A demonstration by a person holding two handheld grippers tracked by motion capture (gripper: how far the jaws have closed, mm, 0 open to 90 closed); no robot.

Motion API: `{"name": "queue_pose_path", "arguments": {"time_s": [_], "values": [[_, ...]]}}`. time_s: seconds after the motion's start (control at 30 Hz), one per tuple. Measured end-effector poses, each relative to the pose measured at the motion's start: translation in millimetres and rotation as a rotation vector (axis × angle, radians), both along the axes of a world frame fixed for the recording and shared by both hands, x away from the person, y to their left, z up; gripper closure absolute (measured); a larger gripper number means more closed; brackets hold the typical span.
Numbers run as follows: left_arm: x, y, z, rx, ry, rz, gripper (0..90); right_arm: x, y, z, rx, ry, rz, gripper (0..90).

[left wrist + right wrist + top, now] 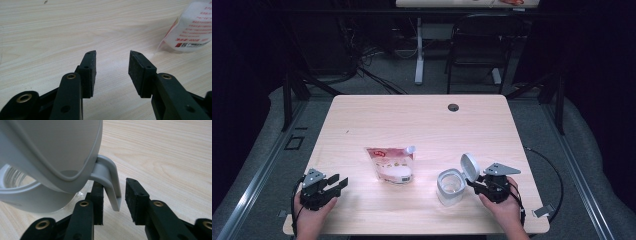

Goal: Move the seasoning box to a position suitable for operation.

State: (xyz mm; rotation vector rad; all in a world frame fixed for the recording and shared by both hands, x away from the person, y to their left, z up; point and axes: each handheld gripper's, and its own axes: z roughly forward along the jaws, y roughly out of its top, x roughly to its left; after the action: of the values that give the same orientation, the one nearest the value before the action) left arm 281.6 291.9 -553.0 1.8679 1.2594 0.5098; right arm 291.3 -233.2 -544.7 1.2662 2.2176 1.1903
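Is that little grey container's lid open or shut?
Open. The lid stands flipped up behind the container, whose mouth shows; its tab sits between the right gripper jaws.

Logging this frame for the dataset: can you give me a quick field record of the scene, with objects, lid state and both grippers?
surface: wooden table
container: clear jar with grey rim, front right
lid: grey flip lid, open, tilted up
lid tab: grey tab between the right gripper's jaws, pads not pressing
pouch: white-and-red spouted pouch, lying flat, mid-table
left gripper: left gripper open, nothing between jaws, front left
right gripper: right gripper open, at jar's right
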Motion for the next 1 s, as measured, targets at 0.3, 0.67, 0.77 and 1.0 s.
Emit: {"name": "queue_pose_path", "arguments": {"time_s": [0.3, 0.67, 0.77, 1.0], "values": [[-0.7, 1.1, 0.8, -0.003, 0.001, 0.003, 58.2, -9.5, -6.8, 2.2, 0.026, 0.018, -0.018, 73.5], [-0.4, 0.1, 0.2, 0.0, -0.001, -0.001, 58.2, -5.0, -2.7, 2.7, 0.013, 0.004, -0.025, 79.4], [-0.5, -0.4, 0.1, -0.001, 0.001, -0.001, 58.2, -2.5, -2.3, 2.1, 0.023, 0.003, -0.034, 79.4], [-0.4, -1.7, -0.3, -0.002, 0.006, -0.006, 58.1, 6.3, -1.7, 0.8, 0.045, 0.001, -0.03, 78.7]]}}
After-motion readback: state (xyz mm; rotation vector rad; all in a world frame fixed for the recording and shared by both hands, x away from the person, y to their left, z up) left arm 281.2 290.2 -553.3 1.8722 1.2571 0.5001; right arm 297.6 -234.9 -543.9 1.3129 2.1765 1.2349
